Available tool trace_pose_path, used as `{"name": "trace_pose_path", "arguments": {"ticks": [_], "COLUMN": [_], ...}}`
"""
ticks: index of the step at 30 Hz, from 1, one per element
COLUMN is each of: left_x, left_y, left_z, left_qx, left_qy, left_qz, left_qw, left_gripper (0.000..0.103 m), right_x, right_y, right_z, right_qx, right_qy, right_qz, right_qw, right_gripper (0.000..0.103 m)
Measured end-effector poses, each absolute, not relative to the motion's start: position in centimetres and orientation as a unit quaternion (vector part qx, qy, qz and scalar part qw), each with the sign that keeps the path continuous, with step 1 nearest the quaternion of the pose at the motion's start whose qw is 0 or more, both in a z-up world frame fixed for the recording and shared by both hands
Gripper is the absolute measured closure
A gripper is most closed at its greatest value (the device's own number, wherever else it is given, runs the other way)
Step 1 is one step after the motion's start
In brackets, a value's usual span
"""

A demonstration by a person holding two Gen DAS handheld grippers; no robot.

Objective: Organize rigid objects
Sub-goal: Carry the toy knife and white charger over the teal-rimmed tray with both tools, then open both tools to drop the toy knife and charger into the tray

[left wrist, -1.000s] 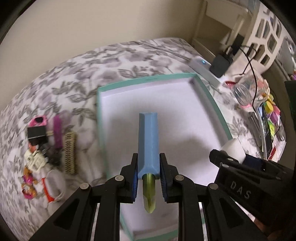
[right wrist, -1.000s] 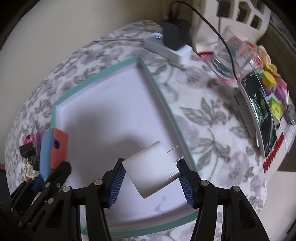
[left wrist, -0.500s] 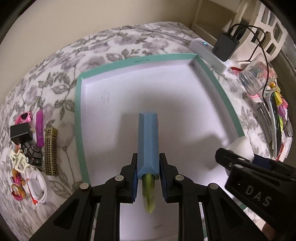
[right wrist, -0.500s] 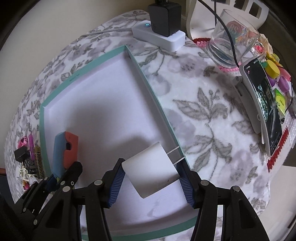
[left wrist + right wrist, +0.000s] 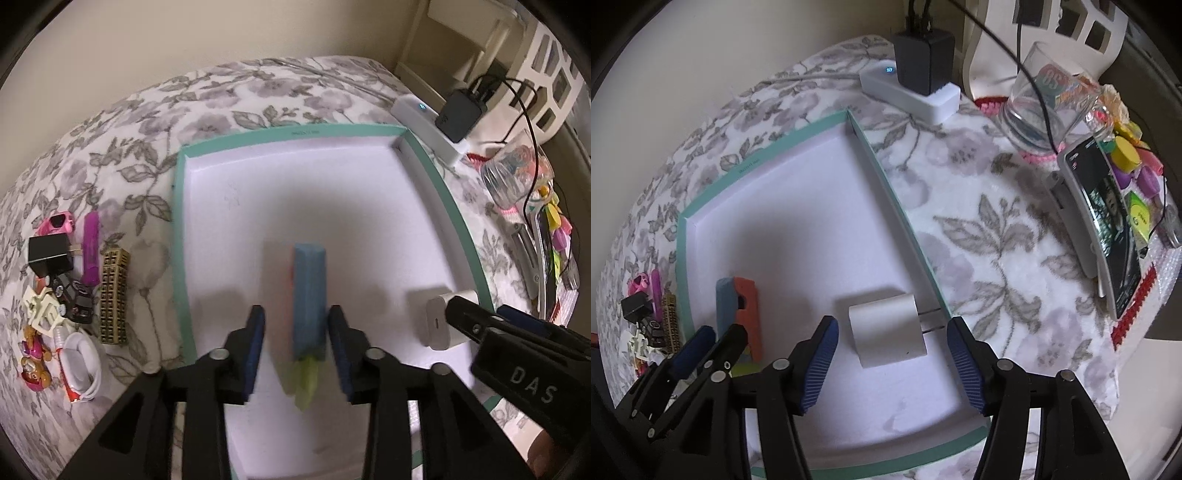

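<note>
A white blanket with a grey floral print [image 5: 280, 92] covers the surface, and a teal-rimmed white tray [image 5: 448, 206] lies at its centre. At nine o'clock of the tray sit a pink toy car [image 5: 55, 223], a black plug [image 5: 50, 254], a purple stick [image 5: 90, 254] and a gold block [image 5: 113, 297]. At one o'clock lies a white power strip [image 5: 908, 94]; at three o'clock, a phone [image 5: 1108, 229].

The block [image 5: 309, 295] is motion-blurred in the left view. The tray's [image 5: 875, 158] near edge is hidden behind gripper arms.

The right claw [image 5: 888, 354], jaws just opening, straddles the white charger [image 5: 886, 334] lying in the tray [image 5: 897, 199].
</note>
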State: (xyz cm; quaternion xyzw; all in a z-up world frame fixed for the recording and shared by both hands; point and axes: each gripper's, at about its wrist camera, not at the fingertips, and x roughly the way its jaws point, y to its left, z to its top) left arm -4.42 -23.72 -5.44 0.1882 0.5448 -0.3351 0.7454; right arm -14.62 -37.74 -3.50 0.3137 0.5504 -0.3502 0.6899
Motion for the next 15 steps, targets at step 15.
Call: {"name": "trace_pose_path", "arguments": {"ticks": [15], "left_x": [-0.8], "left_y": [-19.1], "left_z": [-2.4], "left_qx": [0.128], "left_qy": [0.542], "left_qz": [-0.276], "left_qw": [0.783], "left_gripper": [0.029], "right_x": [-13.8], "right_y": [-36.2], "right_z": [-1.9], "right_qx": [0.296], "right_qy": [0.524], "right_qz": [-0.336], "right_qw": [0.725], "right_gripper": [0.022]}}
